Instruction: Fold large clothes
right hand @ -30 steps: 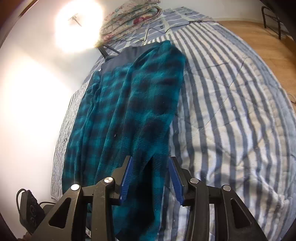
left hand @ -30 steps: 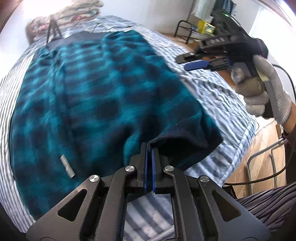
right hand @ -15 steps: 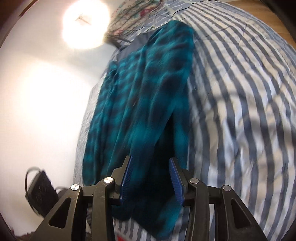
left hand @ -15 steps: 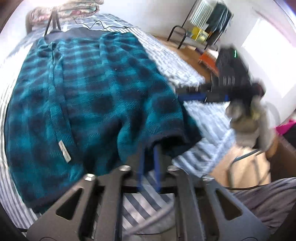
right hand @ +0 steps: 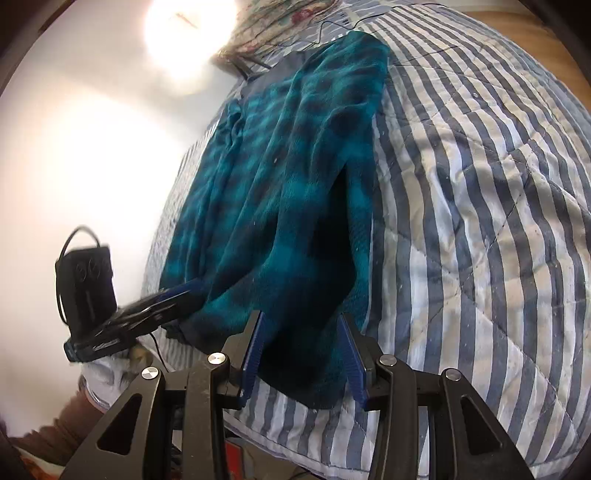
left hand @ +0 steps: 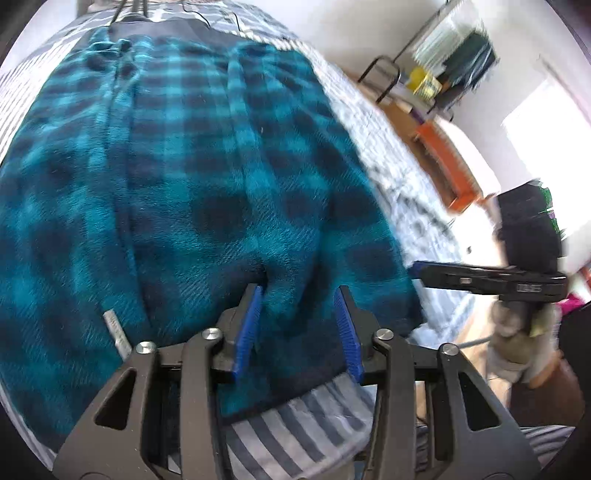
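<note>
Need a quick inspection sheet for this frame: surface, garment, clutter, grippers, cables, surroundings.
Surface: striped quilt on a bed, garment laid on it.
Job's things: teal plaid fleece lying lengthwise, near hem by both grippers; white tag showing.
Clutter: folded floral blanket at the far end.
Grippers: left gripper open, fingers astride the hem; right gripper open, over the near corner.
Cables: thin black cable on the quilt at the far end.
Surroundings: white wall, wood floor, clothes rack, orange item, blurred.

Teal plaid fleece garment [left hand: 221,177] flat on bed
</note>
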`<state>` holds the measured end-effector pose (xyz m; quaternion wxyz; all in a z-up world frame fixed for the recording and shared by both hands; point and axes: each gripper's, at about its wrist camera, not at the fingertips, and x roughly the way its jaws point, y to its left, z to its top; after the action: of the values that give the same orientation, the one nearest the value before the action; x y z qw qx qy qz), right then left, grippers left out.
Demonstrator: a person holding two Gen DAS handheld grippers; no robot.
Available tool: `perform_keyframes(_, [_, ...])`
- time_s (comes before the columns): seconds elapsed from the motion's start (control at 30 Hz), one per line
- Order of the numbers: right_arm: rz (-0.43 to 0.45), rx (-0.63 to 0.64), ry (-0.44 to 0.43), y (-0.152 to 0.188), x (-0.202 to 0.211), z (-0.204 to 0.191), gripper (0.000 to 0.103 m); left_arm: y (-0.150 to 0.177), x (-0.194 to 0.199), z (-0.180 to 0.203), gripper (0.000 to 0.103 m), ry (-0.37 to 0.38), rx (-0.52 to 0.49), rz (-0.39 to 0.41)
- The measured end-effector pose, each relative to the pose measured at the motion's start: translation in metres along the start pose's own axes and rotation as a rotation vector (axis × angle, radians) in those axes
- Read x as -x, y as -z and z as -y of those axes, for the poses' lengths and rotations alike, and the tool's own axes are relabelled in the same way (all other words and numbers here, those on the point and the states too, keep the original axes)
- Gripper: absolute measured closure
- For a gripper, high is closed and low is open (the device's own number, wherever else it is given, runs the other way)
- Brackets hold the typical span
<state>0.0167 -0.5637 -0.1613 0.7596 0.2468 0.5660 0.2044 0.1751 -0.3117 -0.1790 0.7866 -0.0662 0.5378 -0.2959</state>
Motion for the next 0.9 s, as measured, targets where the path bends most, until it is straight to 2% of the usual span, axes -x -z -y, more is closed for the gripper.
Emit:
perform_keyframes(0.03, [-0.003, 0.002, 0.002, 0.001, 0.000, -0.001, 0.060, 0.000, -0.004, 0.000, 0.103, -0.010, 0.004, -0.008])
perform_keyframes(0.1, [-0.011, 0.004, 0.004, 0.004, -0.001, -0.003, 0.060, -0.001, 0.002, -0.008, 0.103, 0.013, 0.073, 0.031])
perform_keyframes(0.17, [-0.014, 0.004, -0.004, 0.003, -0.003, -0.004, 0.060, 0.000, 0.012, -0.017, 0.103, -0.012, 0.112, 0.076])
perform_keyframes(0.37, [-0.032, 0.002, -0.054, 0.001, -0.025, -0.012, 0.058, 0.009, 0.008, -0.029, 0.103, -0.038, 0.145, 0.063])
perform_keyframes(0.43, [-0.037, 0.005, -0.101, 0.002, -0.033, -0.017, 0.053, 0.011, 0.008, -0.028, 0.103, -0.047, 0.139, 0.064])
perform_keyframes(0.5, [-0.037, 0.017, -0.124, 0.003, -0.039, -0.022, 0.038, 0.009, 0.010, -0.031, 0.103, -0.047, 0.140, 0.065])
perform_keyframes(0.57, [-0.053, 0.036, -0.109, 0.004, -0.052, -0.026, 0.037, 0.007, 0.008, -0.031, 0.103, -0.047, 0.144, 0.064])
perform_keyframes(0.63, [-0.072, 0.032, -0.117, 0.006, -0.064, -0.026, 0.048, 0.006, 0.007, -0.030, 0.103, -0.045, 0.146, 0.062])
perform_keyframes(0.67, [-0.085, 0.023, -0.142, 0.005, -0.069, -0.026, 0.068, 0.005, 0.007, -0.030, 0.103, -0.042, 0.148, 0.064])
perform_keyframes(0.73, [-0.073, 0.019, -0.150, 0.003, -0.067, -0.026, 0.083, 0.004, 0.011, -0.027, 0.103, -0.024, 0.151, 0.069])
perform_keyframes(0.77, [-0.068, 0.019, -0.145, 0.001, -0.060, -0.026, 0.099, 0.004, 0.014, -0.024, 0.103, -0.005, 0.155, 0.073])
perform_keyframes(0.8, [-0.065, 0.020, -0.140, 0.001, -0.053, -0.025, 0.103, 0.004, 0.018, -0.022, 0.103, 0.018, 0.160, 0.077])
perform_keyframes(0.9, [-0.049, 0.070, -0.067, -0.002, -0.013, -0.030, 0.103, 0.005, 0.023, -0.008, 0.103, 0.078, 0.159, 0.083])
